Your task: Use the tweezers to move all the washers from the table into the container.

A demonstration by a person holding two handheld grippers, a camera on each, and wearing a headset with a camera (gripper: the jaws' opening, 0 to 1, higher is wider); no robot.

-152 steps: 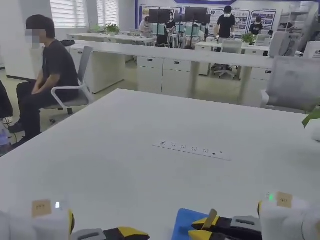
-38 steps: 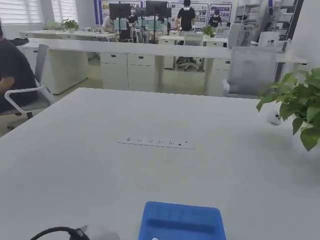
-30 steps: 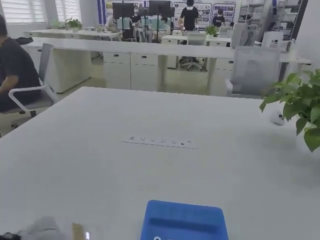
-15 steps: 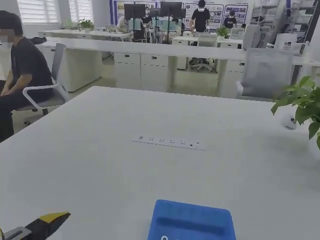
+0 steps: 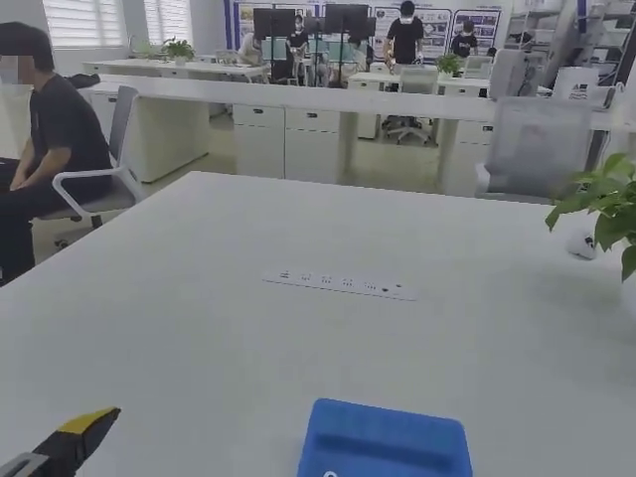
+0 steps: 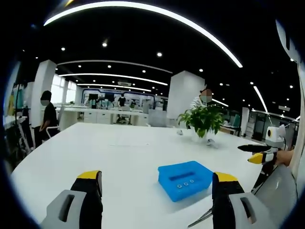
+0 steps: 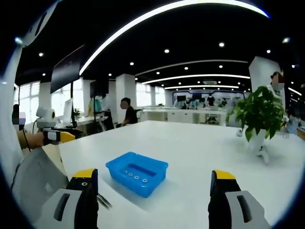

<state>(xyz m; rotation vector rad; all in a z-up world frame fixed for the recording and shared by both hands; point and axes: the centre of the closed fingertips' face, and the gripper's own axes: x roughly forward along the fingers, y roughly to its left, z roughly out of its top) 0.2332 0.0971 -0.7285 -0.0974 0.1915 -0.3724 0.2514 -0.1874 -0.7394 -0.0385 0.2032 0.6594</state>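
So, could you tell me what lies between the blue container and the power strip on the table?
Nothing: in the head view, the tabletop between the blue container and the power strip is bare.

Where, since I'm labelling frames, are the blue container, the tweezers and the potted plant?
blue container (image 7: 125, 181), right gripper view, on its near wall.
tweezers (image 7: 105, 202), right gripper view, on the visible end.
potted plant (image 7: 257, 112), right gripper view, on its leaves.
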